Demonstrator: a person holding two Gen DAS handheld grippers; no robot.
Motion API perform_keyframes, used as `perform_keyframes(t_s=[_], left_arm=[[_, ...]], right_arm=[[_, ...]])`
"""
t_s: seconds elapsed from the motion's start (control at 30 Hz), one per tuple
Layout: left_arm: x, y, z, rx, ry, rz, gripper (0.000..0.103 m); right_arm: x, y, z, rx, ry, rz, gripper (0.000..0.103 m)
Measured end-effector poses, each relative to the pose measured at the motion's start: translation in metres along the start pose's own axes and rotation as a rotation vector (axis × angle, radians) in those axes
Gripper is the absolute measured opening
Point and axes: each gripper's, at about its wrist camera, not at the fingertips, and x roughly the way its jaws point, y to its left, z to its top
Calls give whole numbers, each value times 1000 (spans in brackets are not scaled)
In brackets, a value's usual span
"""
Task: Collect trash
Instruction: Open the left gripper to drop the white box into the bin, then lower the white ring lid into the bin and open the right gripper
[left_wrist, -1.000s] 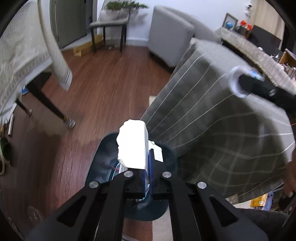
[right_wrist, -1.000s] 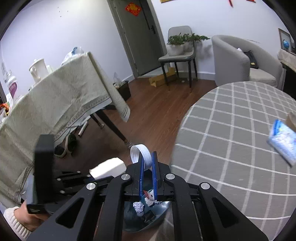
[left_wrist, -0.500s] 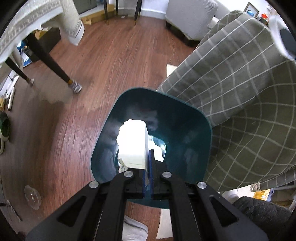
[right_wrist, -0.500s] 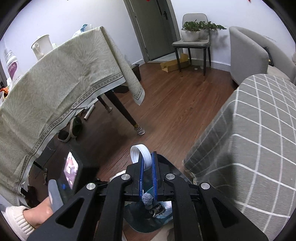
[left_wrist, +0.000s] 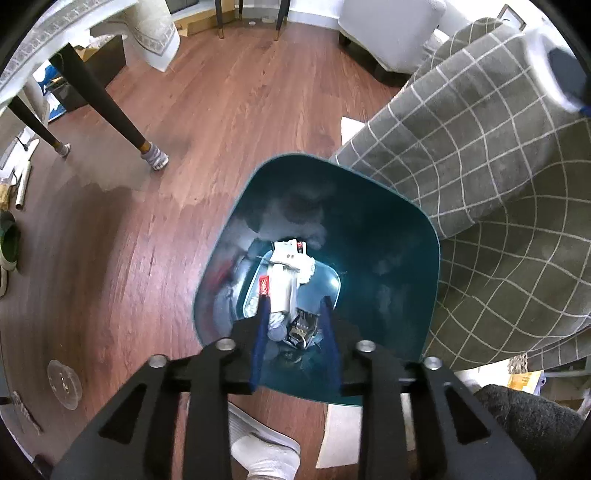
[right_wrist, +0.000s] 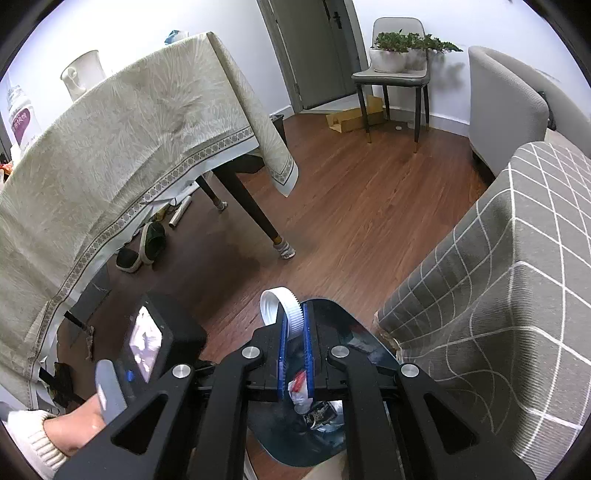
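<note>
Only the left wrist view is showing the left gripper (left_wrist: 293, 304) hanging spread and empty above the teal bin (left_wrist: 373, 192), while the right gripper (right_wrist: 294, 325) is pinching a white cap (right_wrist: 282, 308) on edge above the bin's rim, open side facing left.

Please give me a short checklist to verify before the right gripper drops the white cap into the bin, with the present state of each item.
1. Right gripper holds the white cap firmly between its fingers: ok.
2. Teal bin is open, nothing covers it: ok.
3. Left gripper is open and empty above the bin; the white carton lies among the trash inside: ok.
4. Left gripper is out of the drop path: not ok, it hangs over the bin opening.
5. Cap is directly above the opening: cannot tell; the bin rim shows just behind the fingers.
6. Grey checked cloth overlaps the rim: cannot tell.
</note>
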Motion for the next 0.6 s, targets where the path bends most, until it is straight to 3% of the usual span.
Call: perform_keyframes(t_s=[0.07, 0.17, 0.6], left_arm=[[-9, 2, 2, 1, -30, -3, 49], [-23, 5, 5, -1, -74, -9, 56], [-104, 10, 22, -55, -290, -12, 55]], right_arm=[[4, 1, -1, -3, 10, -7, 8], [13, 1, -3, -5, 31, -16, 8], [51, 2, -24, -28, 161, -49, 8]])
